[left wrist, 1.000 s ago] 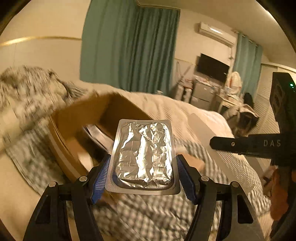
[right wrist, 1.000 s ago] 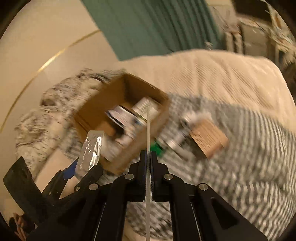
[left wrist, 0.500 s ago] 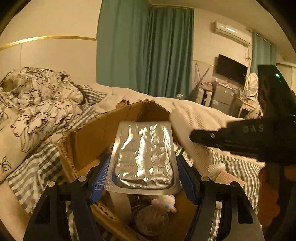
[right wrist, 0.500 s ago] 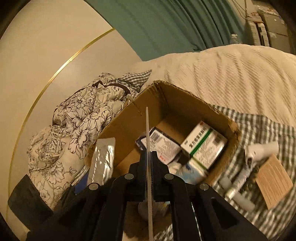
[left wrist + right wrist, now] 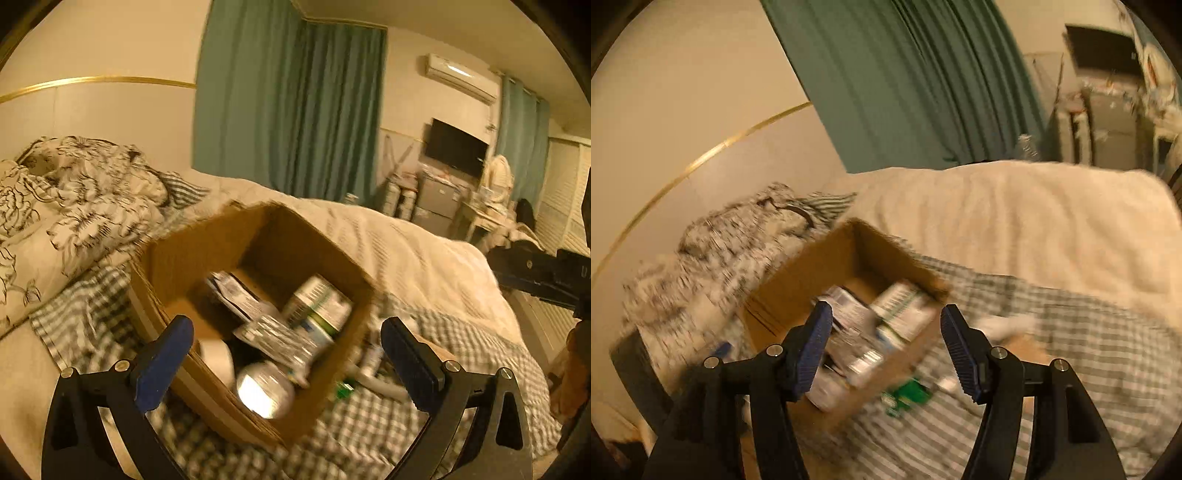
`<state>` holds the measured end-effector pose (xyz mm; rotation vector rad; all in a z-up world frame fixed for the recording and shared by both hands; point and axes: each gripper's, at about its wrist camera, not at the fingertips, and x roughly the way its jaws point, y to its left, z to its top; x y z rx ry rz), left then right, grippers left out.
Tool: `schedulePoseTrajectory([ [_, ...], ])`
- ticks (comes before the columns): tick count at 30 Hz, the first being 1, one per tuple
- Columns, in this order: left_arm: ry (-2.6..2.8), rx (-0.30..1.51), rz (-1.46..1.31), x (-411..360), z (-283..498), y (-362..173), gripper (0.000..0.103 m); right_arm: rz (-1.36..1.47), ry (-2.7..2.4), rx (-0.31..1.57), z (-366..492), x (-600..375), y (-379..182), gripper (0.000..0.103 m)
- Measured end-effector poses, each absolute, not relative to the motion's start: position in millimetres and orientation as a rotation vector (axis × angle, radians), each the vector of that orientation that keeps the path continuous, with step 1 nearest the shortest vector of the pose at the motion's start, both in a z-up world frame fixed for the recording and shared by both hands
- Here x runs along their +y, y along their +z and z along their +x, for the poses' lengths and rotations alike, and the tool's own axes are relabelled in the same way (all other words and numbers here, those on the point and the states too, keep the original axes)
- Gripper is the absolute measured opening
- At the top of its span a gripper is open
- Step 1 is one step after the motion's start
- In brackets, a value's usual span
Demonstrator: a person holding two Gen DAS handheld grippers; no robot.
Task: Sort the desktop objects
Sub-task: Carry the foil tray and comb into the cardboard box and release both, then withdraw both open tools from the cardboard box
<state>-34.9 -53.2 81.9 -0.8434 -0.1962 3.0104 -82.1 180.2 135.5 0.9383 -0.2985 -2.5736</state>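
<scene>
A: Both sets of fingers are standing spread and gripping nothing. The left gripper (image 5: 286, 354) is hanging over the cardboard box (image 5: 207, 254), and the right gripper (image 5: 886, 341) is doing the same from its own side.

B: And what is waiting to be sorted?

A: Loose pieces are lying on the checked blanket (image 5: 1089, 332), just beside the box at about four o'clock: a white tube (image 5: 376, 380), a small green item (image 5: 908, 397) and a brown card (image 5: 432, 352). Blur is smearing them, so I am judging loosely.

B: How are they likely to handle?

A: Light, I am guessing. The tube is looking round and smooth, so it may roll; take it across its middle. The card is lying flat on soft cloth, so pinch an edge.

B: Anything standing in the way?

A: The box wall at nine o'clock of them is crowding the approach. Inside, a green-and-white carton (image 5: 319, 302) and a foil blister sheet (image 5: 280, 338) are already piling up.
</scene>
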Motion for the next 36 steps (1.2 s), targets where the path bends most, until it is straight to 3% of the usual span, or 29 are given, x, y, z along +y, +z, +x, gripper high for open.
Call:
schedulePoseTrajectory([
  [8,2.923,-0.181,-1.031,17,-4,37,0.103,1.003,-2.707,-0.223,-31,261,74,0.062],
  [12,2.885,-0.042,-1.098,54,-7,-1,0.103,1.133,-2.707,-0.148,-44,278,27,0.062],
  [18,2.899,0.142,-1.215,85,-41,-40,0.103,1.164,-2.627,-0.036,-75,280,6,0.062],
  [21,2.897,0.097,-1.211,90,-59,-47,0.103,1.156,-2.558,0.013,-89,270,-3,0.062],
  [27,2.916,-0.047,-1.273,84,-84,-69,0.103,1.174,-2.497,0.387,-115,233,-25,0.065],
  [29,2.916,-0.061,-1.257,76,-83,-75,0.103,1.18,-2.458,0.412,-123,229,-32,0.073],
  [32,2.898,-0.105,-1.32,64,-90,-86,0.103,1.216,-2.391,0.379,-138,222,-44,0.074],
  [36,2.871,-0.23,-1.373,51,-94,-96,0.103,1.264,-2.415,0.483,-154,210,-60,0.082],
])
